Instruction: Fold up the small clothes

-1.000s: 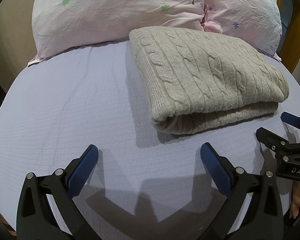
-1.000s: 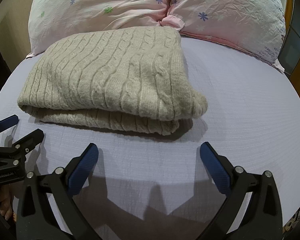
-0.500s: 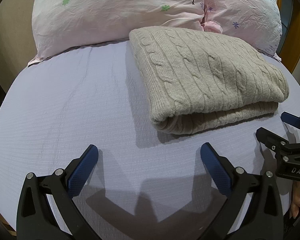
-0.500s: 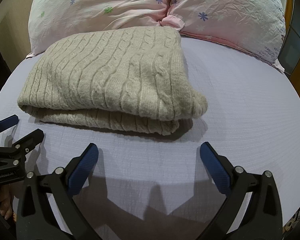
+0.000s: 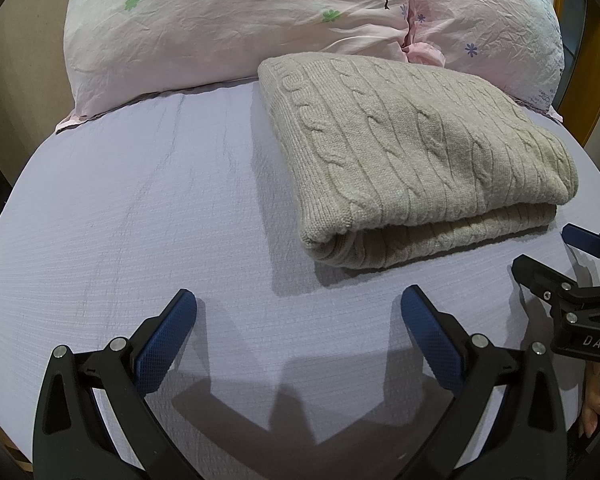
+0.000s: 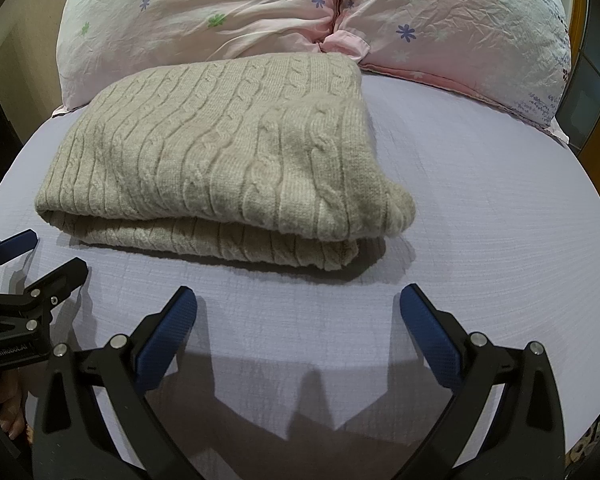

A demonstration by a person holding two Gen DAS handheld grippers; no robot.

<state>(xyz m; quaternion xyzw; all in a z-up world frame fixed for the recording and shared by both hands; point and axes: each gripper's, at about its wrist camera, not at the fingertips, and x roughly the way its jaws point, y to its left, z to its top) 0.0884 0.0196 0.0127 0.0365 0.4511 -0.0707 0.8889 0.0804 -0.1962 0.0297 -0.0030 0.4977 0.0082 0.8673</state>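
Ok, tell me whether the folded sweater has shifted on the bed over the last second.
No. The sweater sits where it was: its far edge meets the pink pillows at the same spot, and the sheet around it looks unchanged.

A folded beige cable-knit sweater (image 5: 416, 156) lies on a bed covered by a pale lavender sheet (image 5: 140, 220), toward the bed's far right side, its far edge touching two pink floral pillows (image 5: 236, 28) along the head of the bed. The left gripper (image 5: 298, 312) sits over the near edge with its blue-padded fingers (image 5: 166, 336) spread wide, holding nothing. The right gripper (image 5: 556, 256) enters at the right edge, jaws parted, just beside the sweater's near right corner.
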